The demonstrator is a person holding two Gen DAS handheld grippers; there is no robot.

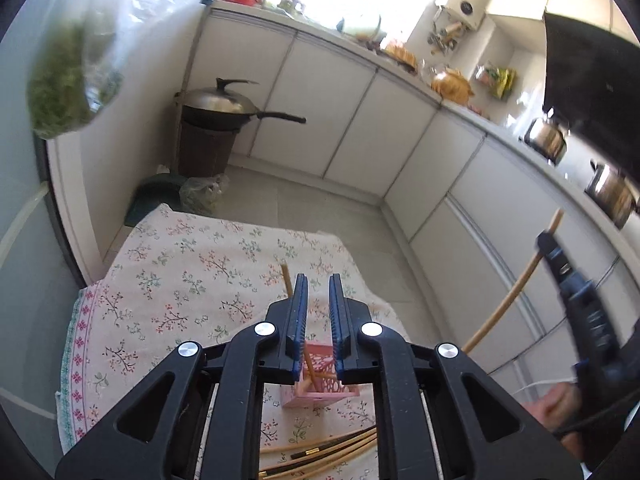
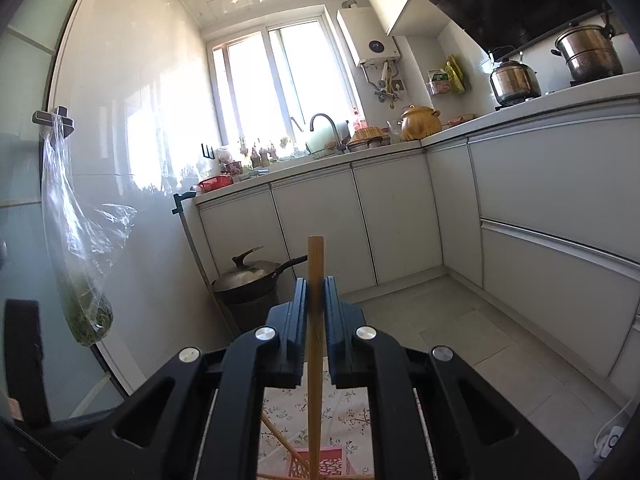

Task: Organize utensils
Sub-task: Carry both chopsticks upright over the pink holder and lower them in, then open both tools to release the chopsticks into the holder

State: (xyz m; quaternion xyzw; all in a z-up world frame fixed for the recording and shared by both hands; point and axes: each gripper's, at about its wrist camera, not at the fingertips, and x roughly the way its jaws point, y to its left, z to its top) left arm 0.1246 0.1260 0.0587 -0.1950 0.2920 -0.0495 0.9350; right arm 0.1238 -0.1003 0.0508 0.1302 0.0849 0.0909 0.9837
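A pink cutout utensil box [image 1: 324, 388] stands on the floral tablecloth [image 1: 180, 280], with one wooden chopstick [image 1: 289, 285] leaning up out of it. My left gripper [image 1: 319, 284] hovers just above the box, its jaws a little apart and empty. Several wooden and dark chopsticks [image 1: 336, 450] lie on the cloth in front of the box. My right gripper [image 2: 315, 286] is shut on a wooden chopstick [image 2: 315, 344], held upright above the box [image 2: 320, 466]. In the left wrist view that gripper [image 1: 548, 242] and its chopstick [image 1: 516, 286] are at the right.
The cloth-covered table ends at its far edge [image 1: 240, 222] above a tiled floor. White cabinets [image 1: 360, 120] run along the back and right. A lidded wok [image 1: 224, 106] sits on a brown bin in the corner. A bag of greens [image 2: 86, 280] hangs on the left wall.
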